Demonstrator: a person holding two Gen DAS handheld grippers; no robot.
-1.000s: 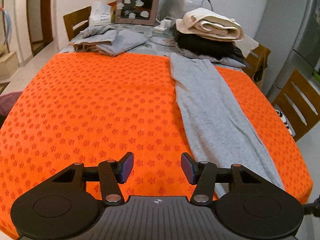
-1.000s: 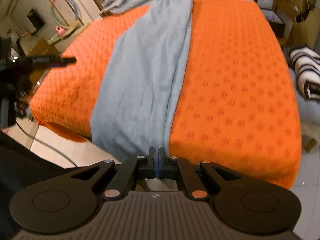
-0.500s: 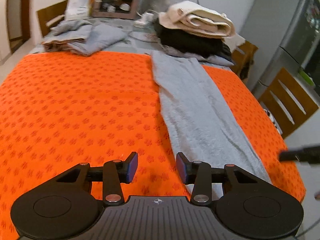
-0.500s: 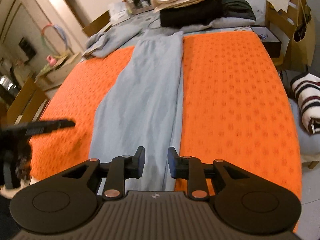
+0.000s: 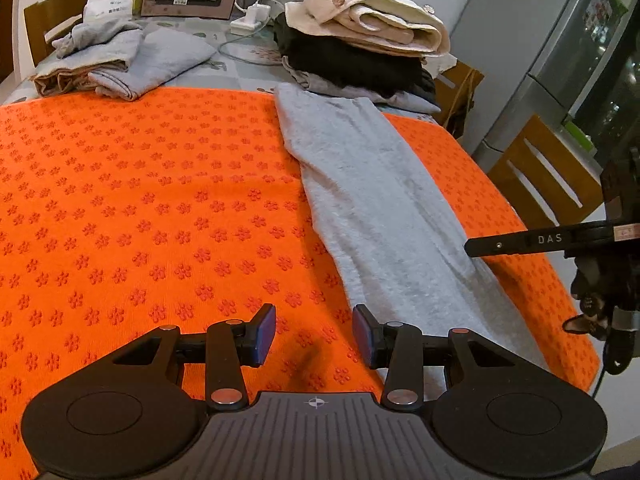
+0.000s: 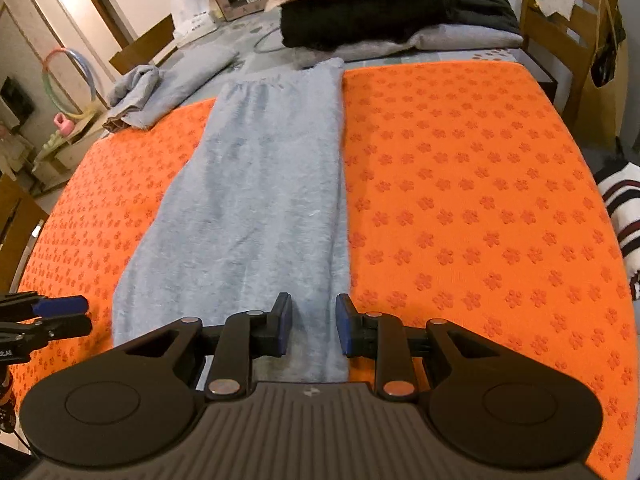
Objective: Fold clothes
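A long grey garment (image 5: 372, 200) lies flat in a narrow strip on the orange patterned cloth (image 5: 140, 200), running from the far clothes pile to the near edge. It also shows in the right wrist view (image 6: 256, 208). My left gripper (image 5: 314, 336) is open and empty over the orange cloth, just left of the garment's near end. My right gripper (image 6: 314, 326) is open and empty, right above the garment's near right edge. Its side shows at the right of the left wrist view (image 5: 520, 242).
A stack of folded cream and black clothes (image 5: 360, 44) stands at the far end. Loose grey clothes (image 5: 120, 60) lie at the far left. Wooden chairs (image 5: 536, 176) and a fridge (image 5: 560, 60) stand to the right. A striped cloth (image 6: 620, 208) lies off the table's right side.
My right gripper let go of the garment's edge and opened, then moved in low over the garment's near end. My left gripper came closer to the garment and stayed open.
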